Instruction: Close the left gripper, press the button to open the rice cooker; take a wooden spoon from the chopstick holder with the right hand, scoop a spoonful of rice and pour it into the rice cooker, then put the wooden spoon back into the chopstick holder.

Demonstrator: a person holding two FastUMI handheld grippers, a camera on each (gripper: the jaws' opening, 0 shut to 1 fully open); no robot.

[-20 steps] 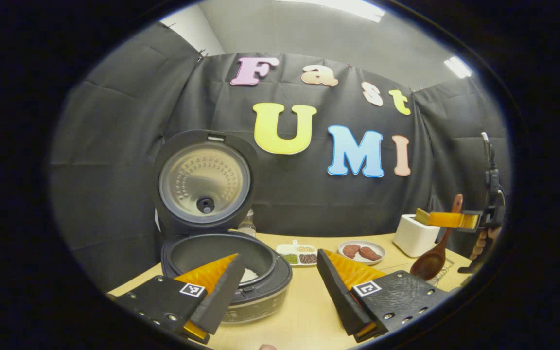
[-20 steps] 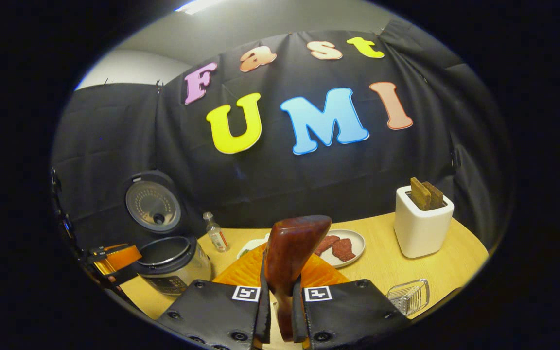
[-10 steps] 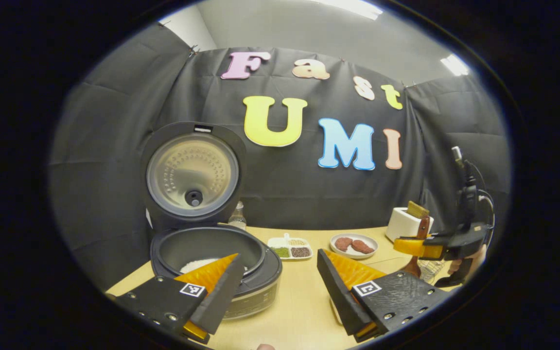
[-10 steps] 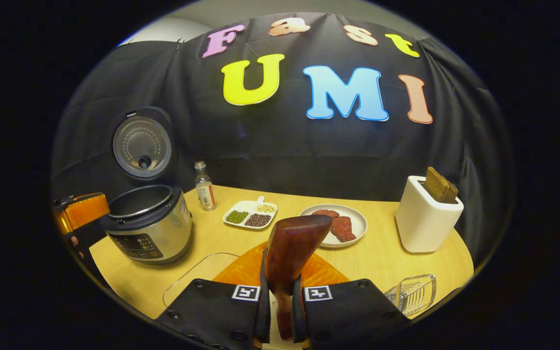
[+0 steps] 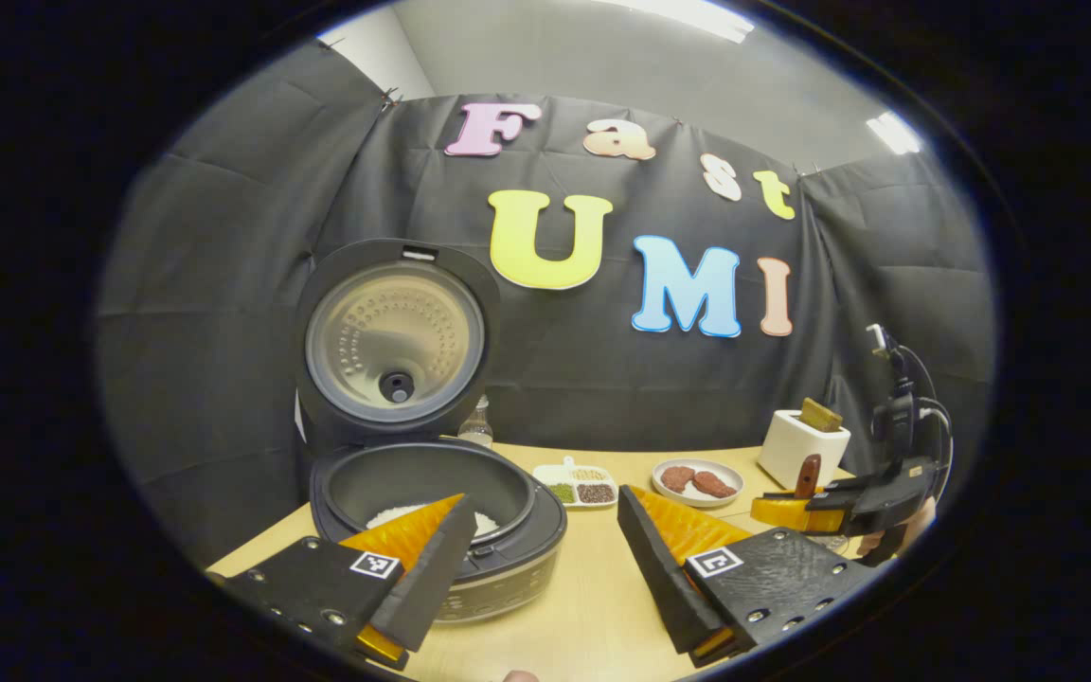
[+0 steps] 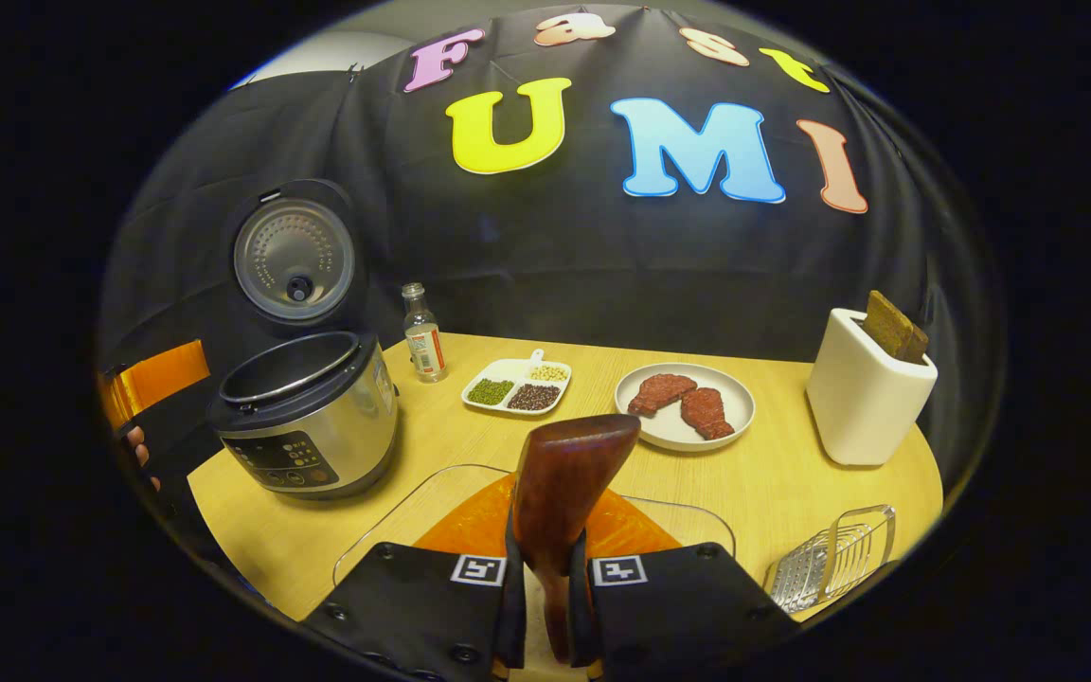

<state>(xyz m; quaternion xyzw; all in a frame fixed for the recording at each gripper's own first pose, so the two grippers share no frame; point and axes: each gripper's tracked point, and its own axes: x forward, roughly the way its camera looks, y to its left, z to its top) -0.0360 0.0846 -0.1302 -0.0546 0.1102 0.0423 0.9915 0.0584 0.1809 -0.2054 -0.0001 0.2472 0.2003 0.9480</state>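
The rice cooker (image 5: pixel 470 559) (image 6: pixel 309 431) stands at the table's left with its lid (image 5: pixel 396 341) up and white rice (image 5: pixel 383 517) in the pot. My left gripper (image 5: pixel 545 545) is open in front of it, holding nothing. My right gripper (image 6: pixel 547 554) is shut on the wooden spoon's handle (image 6: pixel 566 469), which sticks up between its fingers; the spoon's bowl is hidden below. It hangs low over a clear tray (image 6: pixel 384 526). From the left gripper view, the right gripper (image 5: pixel 844 507) and the handle tip (image 5: pixel 808 472) sit near the white chopstick holder (image 5: pixel 799 447) (image 6: pixel 863 398).
On the wooden table (image 6: pixel 773 483) lie a plate of meat (image 6: pixel 730 417), a divided dish of beans (image 6: pixel 517 386), a small bottle (image 6: pixel 423 336) and a wire rack (image 6: pixel 830 568) at the front right. The left gripper (image 6: pixel 152 379) shows beside the cooker.
My right gripper has come down with the spoon from holder height to just above the table and tilted toward the clear tray. My left gripper has stayed open by the cooker.
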